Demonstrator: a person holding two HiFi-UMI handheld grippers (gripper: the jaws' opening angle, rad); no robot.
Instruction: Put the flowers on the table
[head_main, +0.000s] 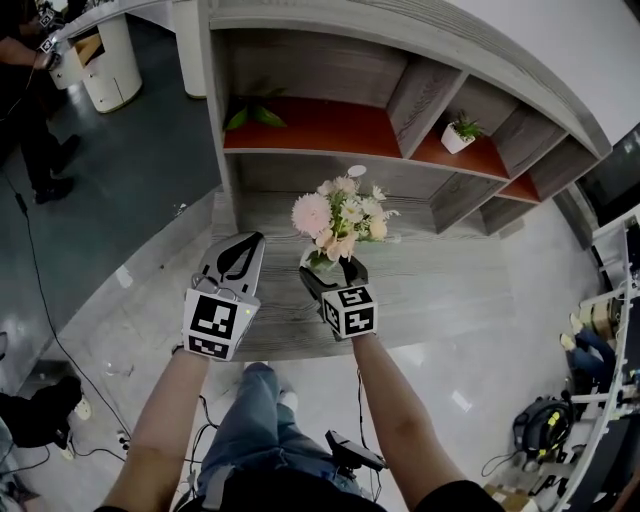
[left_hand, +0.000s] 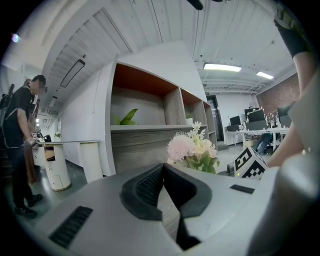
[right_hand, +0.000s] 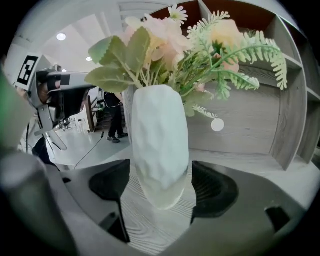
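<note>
**Vase on the table, right jaws either side of it**

The flowers stand in a white vase at mid-frame, and its base appears to rest on the grey table. The right gripper straddles the vase low down, jaws apart with a gap on each side. The left gripper, left of centre, is closed on nothing. The vase looks tall and top-heavy. One jaw nudging it sideways, whether closing unevenly or drawing away, could tip it.

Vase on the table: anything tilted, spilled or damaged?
Nothing stands out. The white vase stands upright on the wood-grain table, its flowers intact, with no spill around it, between the parted jaws of the right gripper.
</note>
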